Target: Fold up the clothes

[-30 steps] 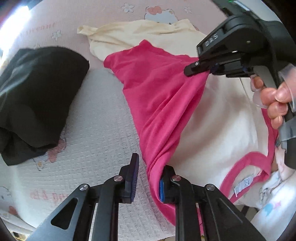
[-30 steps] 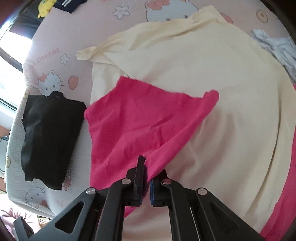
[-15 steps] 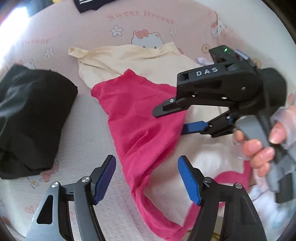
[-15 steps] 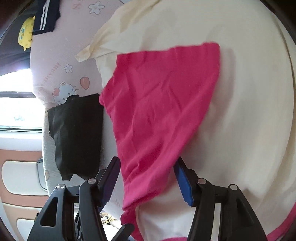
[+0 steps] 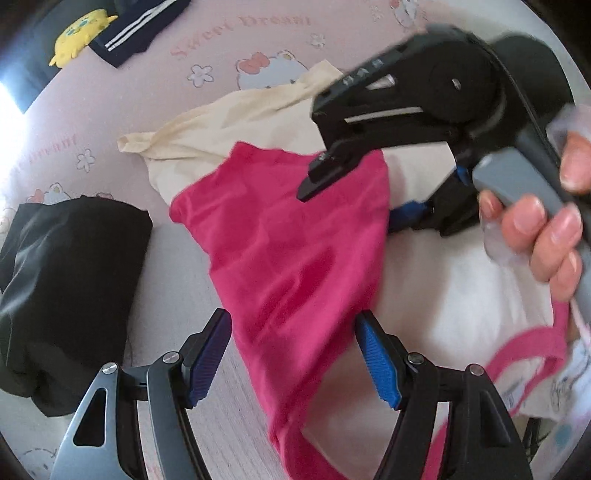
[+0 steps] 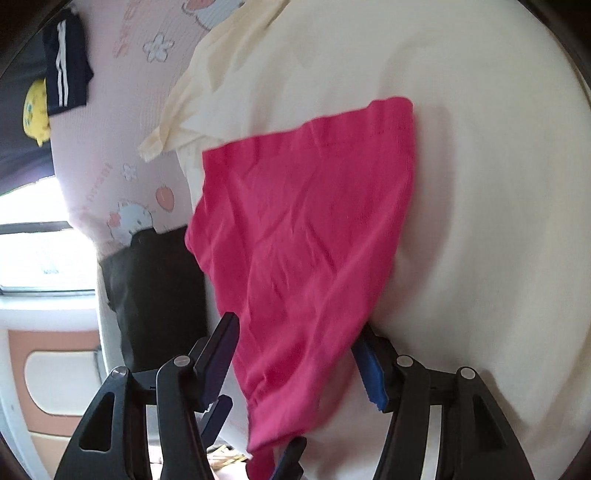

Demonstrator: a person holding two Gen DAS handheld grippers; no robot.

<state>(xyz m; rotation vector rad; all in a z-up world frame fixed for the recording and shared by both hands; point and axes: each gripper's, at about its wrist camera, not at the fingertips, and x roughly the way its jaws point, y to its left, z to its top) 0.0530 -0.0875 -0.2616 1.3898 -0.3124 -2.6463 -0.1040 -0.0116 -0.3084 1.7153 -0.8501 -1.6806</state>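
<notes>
Your left gripper [image 5: 293, 354] stands wide, blue pads [image 5: 376, 363] spread apart w/ nothing pinched; the pink sleeve [image 5: 295, 266] lies loose btwn and just ahead of the jaws, not touching either pad as far as the left wrist view shows. That sleeve is part of the cream shirt [image 5: 436, 280], folded across its body; the shirt spreads to the right of the left jaws, pink-trimmed neckline [image 5: 517, 350] near the right finger.

Your right gripper [image 6: 293, 363] is also parted wide, no grip. Pink sleeve [image 6: 306, 236] runs from btwn its fingers forward and away; the right pad [image 6: 369, 376] sits at the fabric's edge, can't tell if it touches. Cream shirt [image 6: 480, 184] fills everything ahead and right of these jaws.

In the left wrist view the right gripper [image 5: 351, 192] hangs over the far end of the sleeve, your hand [image 5: 535, 236] on its grey handle.

Left of both grippers: a black garment [image 5: 70, 269] folded on the pink cartoon-print bedsheet [image 5: 221, 40]. Far ahead-left, a navy striped garment [image 5: 136, 29] beside a yellow plush toy [image 5: 79, 35].
</notes>
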